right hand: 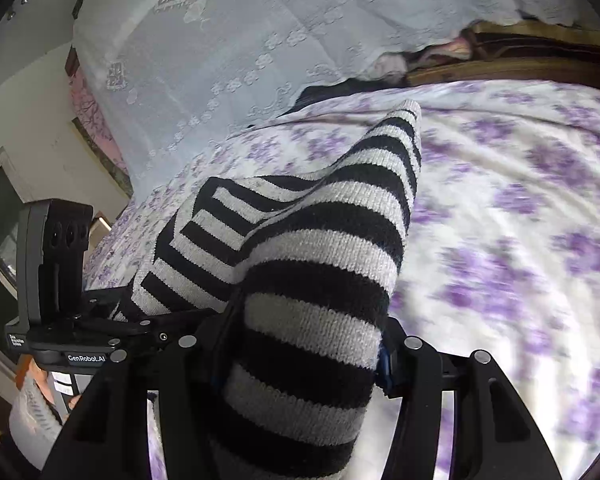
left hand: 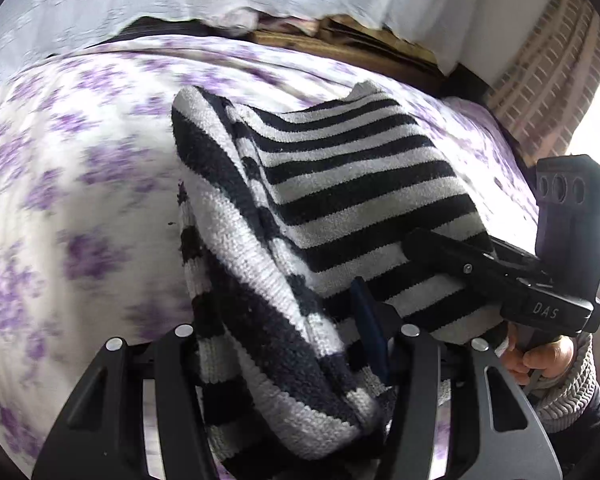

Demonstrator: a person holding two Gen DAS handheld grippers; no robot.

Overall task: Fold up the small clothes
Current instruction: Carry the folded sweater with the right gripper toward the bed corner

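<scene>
Both the left gripper (left hand: 296,360) and right gripper (right hand: 300,352) are pinching the black-and-white striped knit garment (left hand: 340,208), carrying its edge over the purple-flowered bed sheet (left hand: 80,184); next, laying it down squarely.

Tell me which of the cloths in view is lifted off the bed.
The black-and-white striped knit garment; the purple-flowered white bedsheet and the pale lace cloth behind lie spread flat.

The striped garment (left hand: 340,216) hides both grippers' fingertips; the floral bedsheet (left hand: 80,200) is motion-blurred.
</scene>
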